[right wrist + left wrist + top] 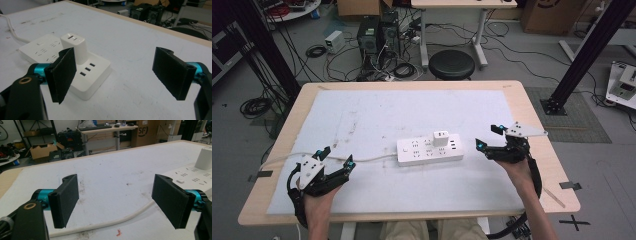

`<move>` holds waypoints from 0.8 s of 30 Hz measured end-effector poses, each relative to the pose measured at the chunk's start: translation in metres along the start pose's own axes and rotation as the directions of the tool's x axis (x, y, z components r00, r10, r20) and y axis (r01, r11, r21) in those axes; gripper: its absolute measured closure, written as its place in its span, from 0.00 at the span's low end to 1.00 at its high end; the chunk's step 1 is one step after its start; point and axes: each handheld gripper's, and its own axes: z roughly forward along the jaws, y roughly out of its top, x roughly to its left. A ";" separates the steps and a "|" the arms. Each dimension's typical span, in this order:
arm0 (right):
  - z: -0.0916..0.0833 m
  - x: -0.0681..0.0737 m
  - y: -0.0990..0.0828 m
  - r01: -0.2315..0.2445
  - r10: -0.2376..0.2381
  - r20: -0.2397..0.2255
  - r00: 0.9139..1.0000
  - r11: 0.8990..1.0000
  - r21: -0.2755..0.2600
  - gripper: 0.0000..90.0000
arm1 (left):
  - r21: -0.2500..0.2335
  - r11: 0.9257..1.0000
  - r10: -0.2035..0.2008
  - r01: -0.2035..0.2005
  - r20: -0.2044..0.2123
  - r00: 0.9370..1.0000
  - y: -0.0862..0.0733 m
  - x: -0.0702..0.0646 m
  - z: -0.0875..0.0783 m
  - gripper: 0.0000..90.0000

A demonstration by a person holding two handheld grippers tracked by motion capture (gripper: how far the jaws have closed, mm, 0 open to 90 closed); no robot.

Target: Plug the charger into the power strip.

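- The white charger (441,138) stands plugged upright in the power strip (429,151), just ahead-left of the right tool (491,137), whose jaws gape wide and hold nothing.
- Likely slip: pulling the charger with the strip unbraced could lift the whole strip or tip it.
- The left tool (335,156), jaws also wide and empty, sits over the strip's cable (110,223); closing there might snag it.
- The cable's far end runs off the worktop (532,112), its plug unseen.
- The strip's switch state is hard to read.
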 end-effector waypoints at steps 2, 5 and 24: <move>-0.009 0.004 -0.007 -0.032 0.034 0.035 0.999 0.999 -0.033 0.22 | 0.000 1.000 0.003 -0.003 -0.008 1.000 0.000 0.002 -0.003 0.24; -0.015 0.008 -0.011 -0.043 0.048 0.078 0.996 0.997 -0.062 0.22 | -0.006 1.000 -0.015 0.015 -0.017 1.000 -0.002 0.003 -0.005 0.24; -0.040 0.031 -0.053 -0.084 0.131 0.234 0.963 0.976 -0.201 0.22 | 0.002 1.000 -0.012 0.012 -0.029 0.999 0.000 0.008 0.003 0.24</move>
